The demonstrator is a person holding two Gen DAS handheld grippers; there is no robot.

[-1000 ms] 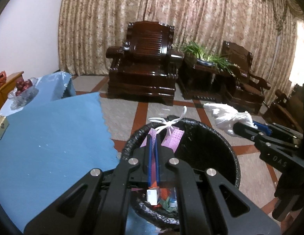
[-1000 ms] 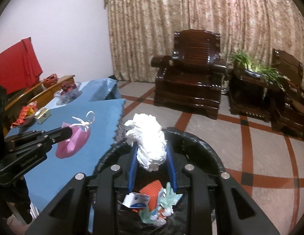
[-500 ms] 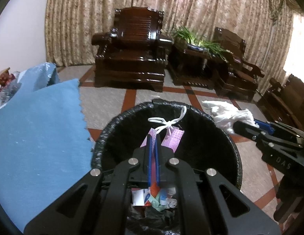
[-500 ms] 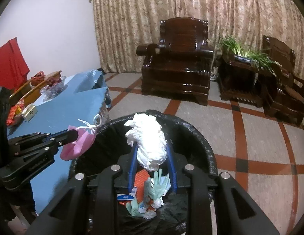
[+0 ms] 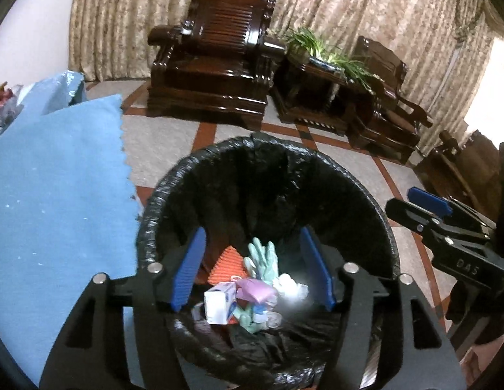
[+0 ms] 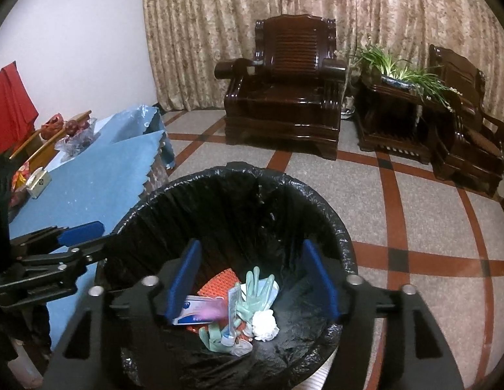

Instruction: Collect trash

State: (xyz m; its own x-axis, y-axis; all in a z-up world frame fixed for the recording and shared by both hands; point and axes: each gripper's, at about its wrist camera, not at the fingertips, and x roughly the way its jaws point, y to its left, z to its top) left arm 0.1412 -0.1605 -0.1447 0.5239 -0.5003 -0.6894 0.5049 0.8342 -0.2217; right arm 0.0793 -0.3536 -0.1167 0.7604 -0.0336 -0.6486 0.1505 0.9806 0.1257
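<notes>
A beige patterned curtain (image 6: pixel 349 6) fills the far wall, and before it stands a dark carved wooden armchair (image 5: pixel 216 55) on a speckled floor crossed by red bands (image 6: pixel 394 195). Beside the chair a side table bears a green potted plant (image 6: pixel 398 65), with a second wooden chair (image 6: pixel 463 113) just beyond it. A table under a blue cloth (image 5: pixel 50 188) stands beside the bin, and at its far end are a small box (image 6: pixel 39 180) and a clear dish of dark red fruit (image 6: pixel 76 133). The trash bin, lined with a black bag (image 5: pixel 264 169), sits just beside the table edge. Over its mouth hangs the left gripper (image 5: pixel 252 269), its blue-padded fingers (image 5: pixel 190 269) spread wide with nothing between them. The right gripper (image 6: pixel 252 279) hangs over the bin too, likewise spread wide and holding nothing. At the bottom of the bag lies the trash in a heap: pale green rubber gloves (image 6: pixel 255 289), an orange mesh piece (image 5: pixel 227 265), a small white and blue carton (image 5: pixel 217 304), a pink face mask (image 5: pixel 256 292) and a crumpled white tissue wad (image 6: pixel 264 325), all touching one another.
</notes>
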